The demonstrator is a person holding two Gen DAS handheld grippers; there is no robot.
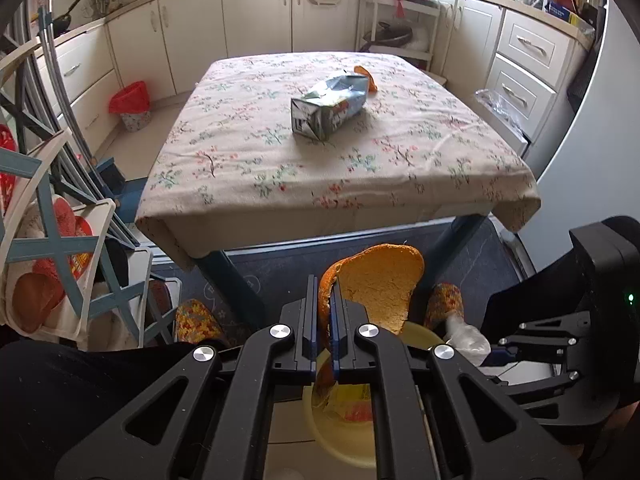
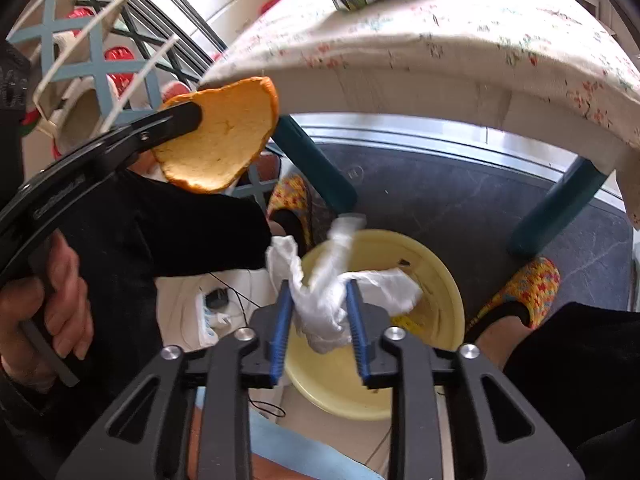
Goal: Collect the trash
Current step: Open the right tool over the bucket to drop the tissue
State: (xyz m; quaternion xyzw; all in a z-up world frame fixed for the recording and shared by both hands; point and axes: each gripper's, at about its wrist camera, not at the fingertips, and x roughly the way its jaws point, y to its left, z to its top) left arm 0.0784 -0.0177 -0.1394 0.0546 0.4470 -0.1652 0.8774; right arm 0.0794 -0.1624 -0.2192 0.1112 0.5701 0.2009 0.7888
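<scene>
My left gripper (image 1: 329, 312) is clamped on a stiff, light peel (image 1: 376, 284), held by its thin edge above the basin (image 2: 436, 264). My right gripper (image 2: 318, 312) stands partly open with a soft crumpled tissue (image 2: 324, 300) loose between its fingers, directly over the basin. The light carton (image 1: 330, 106) waits ahead on the desk (image 1: 240, 168); I'd pinch its narrow sides.

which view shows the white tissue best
The right wrist view: the tissue fills the centre between the right gripper's blue pads, above the yellow bin. The left wrist view catches only a small end of it.
</scene>
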